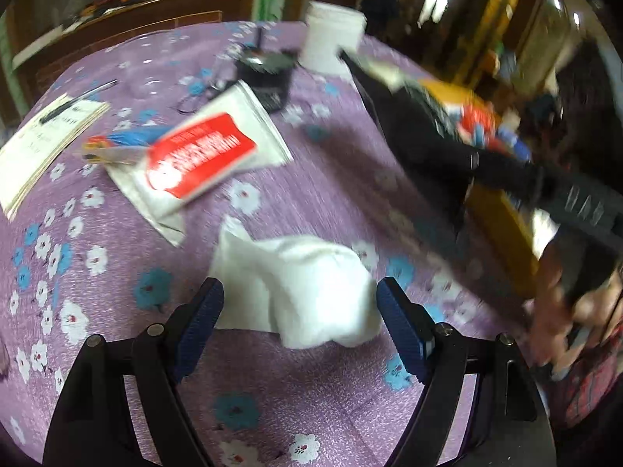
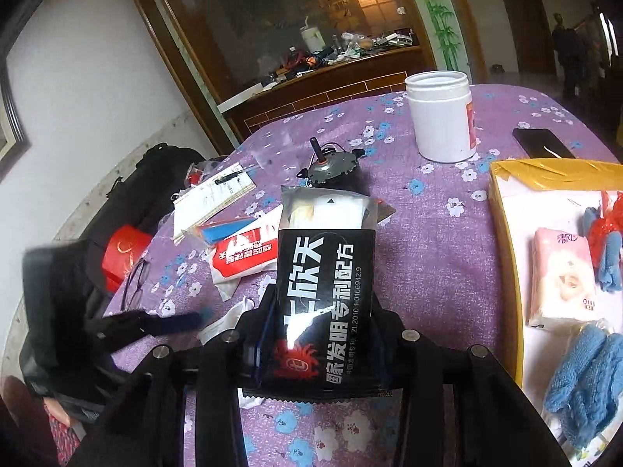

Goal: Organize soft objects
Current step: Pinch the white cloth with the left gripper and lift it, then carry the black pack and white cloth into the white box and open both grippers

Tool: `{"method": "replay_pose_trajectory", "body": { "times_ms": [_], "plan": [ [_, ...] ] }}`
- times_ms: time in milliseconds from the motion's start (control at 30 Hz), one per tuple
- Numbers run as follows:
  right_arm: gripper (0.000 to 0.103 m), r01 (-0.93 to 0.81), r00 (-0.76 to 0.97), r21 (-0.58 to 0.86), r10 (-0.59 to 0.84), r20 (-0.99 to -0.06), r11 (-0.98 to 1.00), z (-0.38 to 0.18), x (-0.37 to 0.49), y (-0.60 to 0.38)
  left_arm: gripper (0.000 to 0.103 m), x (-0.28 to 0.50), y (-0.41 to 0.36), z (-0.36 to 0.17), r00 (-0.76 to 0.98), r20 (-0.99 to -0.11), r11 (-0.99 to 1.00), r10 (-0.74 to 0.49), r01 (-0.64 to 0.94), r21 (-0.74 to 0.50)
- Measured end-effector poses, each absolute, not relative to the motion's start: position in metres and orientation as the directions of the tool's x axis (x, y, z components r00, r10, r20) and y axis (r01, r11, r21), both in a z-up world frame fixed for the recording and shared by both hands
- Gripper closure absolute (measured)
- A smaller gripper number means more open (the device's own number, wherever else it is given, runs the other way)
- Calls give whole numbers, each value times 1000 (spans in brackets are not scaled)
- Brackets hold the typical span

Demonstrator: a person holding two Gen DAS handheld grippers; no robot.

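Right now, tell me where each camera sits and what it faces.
Left wrist: on the left claw, open, aimed down at a white cloth on the purple floral tablecloth.
Right wrist: on the right claw, gripping a black sachet, facing a white jar.
Shared: red-and-white packet, jar, tablecloth.

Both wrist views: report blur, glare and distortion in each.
Left wrist view: motion blur smears the red-and-white packet and right gripper; the white cloth looks overexposed. Right wrist view: sharper, glare on the black packet; fisheye bends the tablecloth edge.
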State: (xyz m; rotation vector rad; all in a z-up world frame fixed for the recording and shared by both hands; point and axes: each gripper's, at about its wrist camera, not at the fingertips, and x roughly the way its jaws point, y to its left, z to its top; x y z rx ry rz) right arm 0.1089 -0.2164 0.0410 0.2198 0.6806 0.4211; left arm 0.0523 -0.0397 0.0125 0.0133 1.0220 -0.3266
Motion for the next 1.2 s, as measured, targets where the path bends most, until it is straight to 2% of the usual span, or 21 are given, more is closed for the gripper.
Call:
{"method": "replay_pose_trajectory", "body": {
  "times_ms": [67, 133, 167, 200, 300, 533, 733, 933, 1200],
  "plan": [
    [61, -298, 699, 335, 443, -561, 894, 41, 109, -217, 22, 50, -47, 10, 505, -835, 958, -217, 274, -83],
    [61, -296, 697, 340, 446, -562, 892, 41, 110, -217, 35, 49, -48, 9, 526, -827, 962, -200, 264, -65],
    [61, -296, 695, 345, 448, -562, 891, 41, 110, -217, 60, 48, -47, 10, 528, -819, 959, -223, 271, -86],
    [61, -296, 694, 347, 450, -562, 890, 41, 111, -217, 80, 47, -46, 12, 528, -813, 954, -244, 280, -104],
    [61, -296, 693, 352, 453, -560, 888, 41, 110, -217, 84, 44, -44, 18, 579, -789, 965, -206, 254, -65],
    [61, -284, 713, 348, 440, -546, 893, 43, 109, -220, 85, 39, -37, 58, 659, -722, 975, -212, 194, -110],
    [61, -265, 741, 322, 405, -535, 909, 47, 106, -223, 84, 53, -72, 81, 718, -681, 986, -147, 163, -40],
    [61, -191, 778, 320, 342, -527, 928, 51, 106, -238, 84, 70, -79, 64, 742, -661, 993, -111, 65, -94],
    [61, -168, 796, 338, 330, -508, 926, 55, 102, -243, 84, 73, -66, 55, 742, -659, 990, -123, 42, -137]
  ]
}}
